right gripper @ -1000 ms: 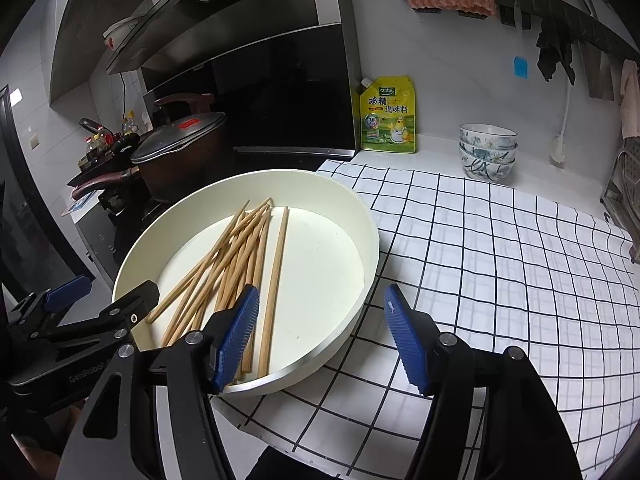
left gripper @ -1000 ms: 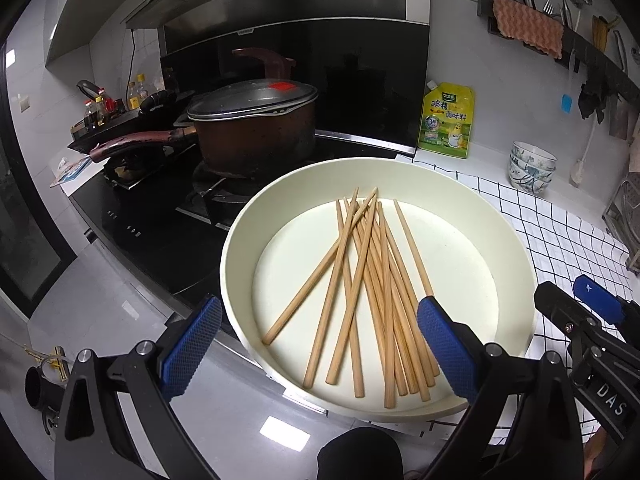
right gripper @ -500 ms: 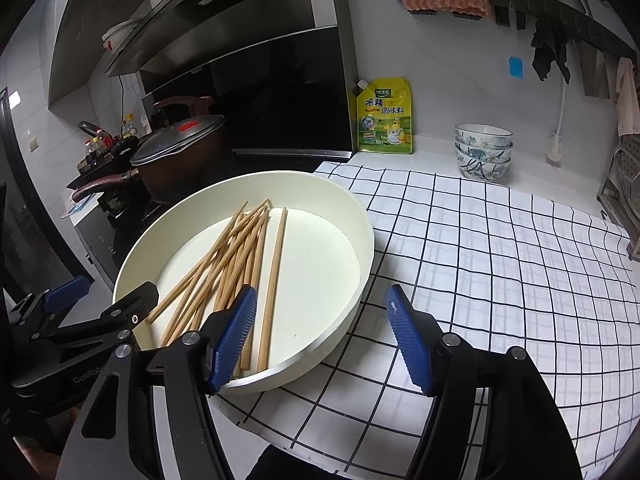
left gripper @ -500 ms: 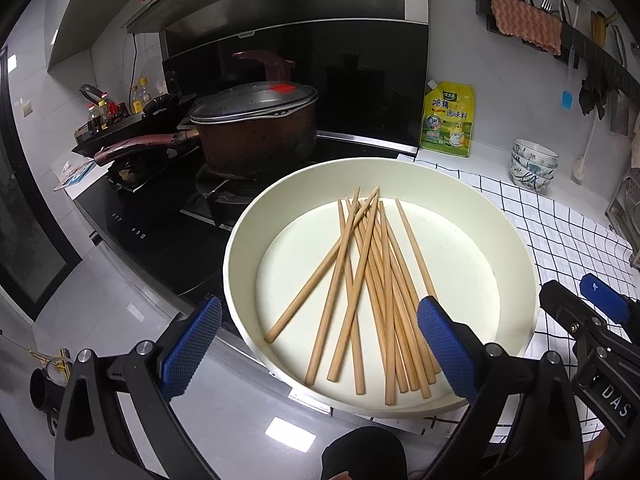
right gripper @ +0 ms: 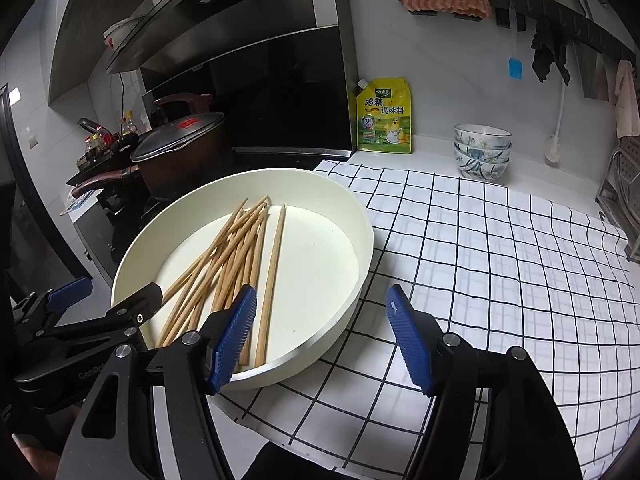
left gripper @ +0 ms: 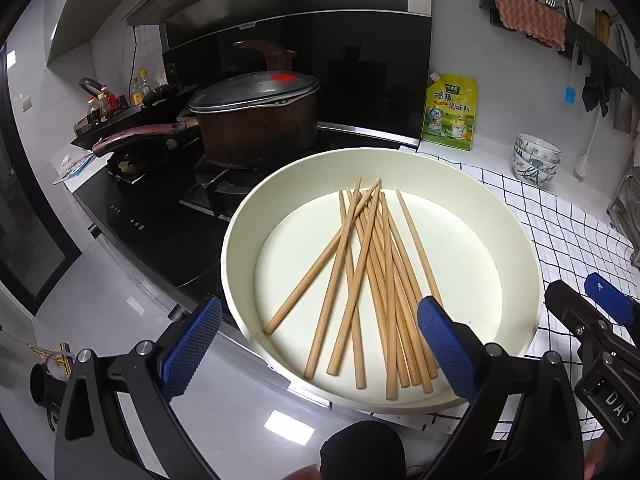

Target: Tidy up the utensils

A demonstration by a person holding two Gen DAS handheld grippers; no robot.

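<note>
- We take the cream basin [left gripper: 240, 236] as our landmark: it sits on the counter [right gripper: 500, 264], partly on the white checked cloth [right gripper: 480, 240] and right beside the black stovetop [left gripper: 160, 216].
- The wooden chopsticks [left gripper: 372, 276] lie loose on the basin's flat bottom, fanned and crossing one another, with their thin tips towards the far wall of the basin and their thick ends towards us (one stick lies a little apart from the bunch on the cloth side).
- Our left gripper [left gripper: 318, 344] hovers at the near rim of the basin with its blue fingers [left gripper: 444, 344] spread wide and released; one finger shows over the thick ends of the chopsticks, the other outside the rim on the stove side, and nothing is between them.
- Our right gripper [right gripper: 322, 336] is also at the near rim, on the cloth side, fingers [right gripper: 234, 334] parted and grasping nothing; one finger shows over the basin's edge, the other over the cloth.
- Behind the basin, a brown lidded pot [left gripper: 256, 120] stands on the stovetop.
- Further back from the basin, by the wall, stand a yellow seasoning pouch [right gripper: 384, 116] and a stack of patterned bowls [right gripper: 482, 152].
</note>
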